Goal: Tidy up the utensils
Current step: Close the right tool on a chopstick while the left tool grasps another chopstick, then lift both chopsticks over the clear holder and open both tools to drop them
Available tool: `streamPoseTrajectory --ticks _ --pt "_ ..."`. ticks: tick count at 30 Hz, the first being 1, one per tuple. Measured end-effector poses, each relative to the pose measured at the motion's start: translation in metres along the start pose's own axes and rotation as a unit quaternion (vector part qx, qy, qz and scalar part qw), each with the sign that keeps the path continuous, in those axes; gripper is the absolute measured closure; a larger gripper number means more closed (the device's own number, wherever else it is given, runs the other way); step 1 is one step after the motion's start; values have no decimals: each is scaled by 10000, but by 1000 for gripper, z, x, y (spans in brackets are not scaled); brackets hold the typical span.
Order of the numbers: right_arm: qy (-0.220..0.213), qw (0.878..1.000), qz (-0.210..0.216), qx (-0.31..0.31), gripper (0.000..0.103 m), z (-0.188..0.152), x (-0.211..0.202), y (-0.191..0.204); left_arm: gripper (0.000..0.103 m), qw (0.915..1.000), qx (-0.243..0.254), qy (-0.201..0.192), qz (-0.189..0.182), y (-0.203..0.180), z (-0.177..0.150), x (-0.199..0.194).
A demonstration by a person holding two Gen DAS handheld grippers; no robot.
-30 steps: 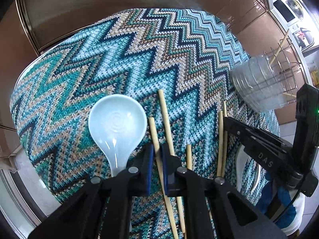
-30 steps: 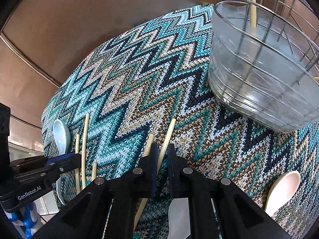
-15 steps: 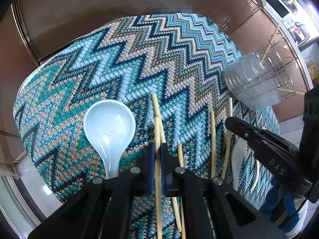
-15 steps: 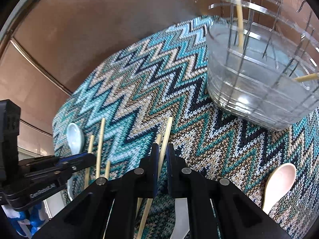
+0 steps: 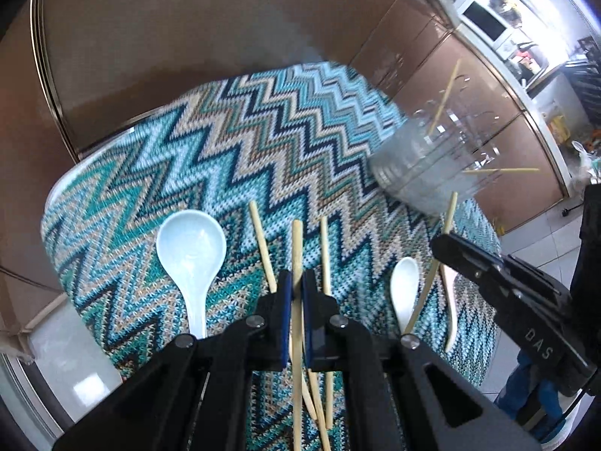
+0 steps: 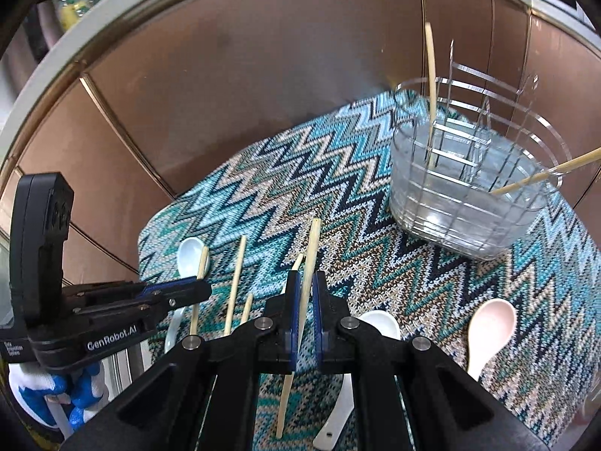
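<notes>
My left gripper (image 5: 296,282) is shut on a wooden chopstick (image 5: 297,248) and holds it above the zigzag mat (image 5: 225,143). My right gripper (image 6: 306,282) is shut on another chopstick (image 6: 312,240), also lifted. The left gripper also shows in the right wrist view (image 6: 188,291), and the right gripper in the left wrist view (image 5: 450,248). Loose chopsticks (image 5: 263,248) lie on the mat between them. A pale blue spoon (image 5: 191,248) lies at the left. A clear wire utensil holder (image 6: 473,184) with two chopsticks in it stands at the far right.
A white spoon (image 6: 379,323) lies under my right gripper and a pink spoon (image 6: 488,327) lies to its right. A brown panelled wall (image 6: 263,75) stands behind the table. The mat's left edge (image 5: 56,195) drops to the floor.
Both grippers have risen from the mat, each lifting its chopstick. More of the table, the holder and the white spoon have come into view.
</notes>
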State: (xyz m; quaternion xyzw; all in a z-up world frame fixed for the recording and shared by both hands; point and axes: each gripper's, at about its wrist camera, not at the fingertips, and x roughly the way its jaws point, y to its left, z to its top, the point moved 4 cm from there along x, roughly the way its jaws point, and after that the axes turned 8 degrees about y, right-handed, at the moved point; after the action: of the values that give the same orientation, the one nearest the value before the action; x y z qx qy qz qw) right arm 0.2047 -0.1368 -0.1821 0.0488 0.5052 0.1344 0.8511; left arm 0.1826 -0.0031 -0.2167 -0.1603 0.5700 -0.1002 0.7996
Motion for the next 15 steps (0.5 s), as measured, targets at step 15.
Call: streamPoseTrajectory --ticks 15 --pt "-810 9961 -315 -162 98 -26 -88 19 98 9938 467 -978 -267 -31 -4 -72"
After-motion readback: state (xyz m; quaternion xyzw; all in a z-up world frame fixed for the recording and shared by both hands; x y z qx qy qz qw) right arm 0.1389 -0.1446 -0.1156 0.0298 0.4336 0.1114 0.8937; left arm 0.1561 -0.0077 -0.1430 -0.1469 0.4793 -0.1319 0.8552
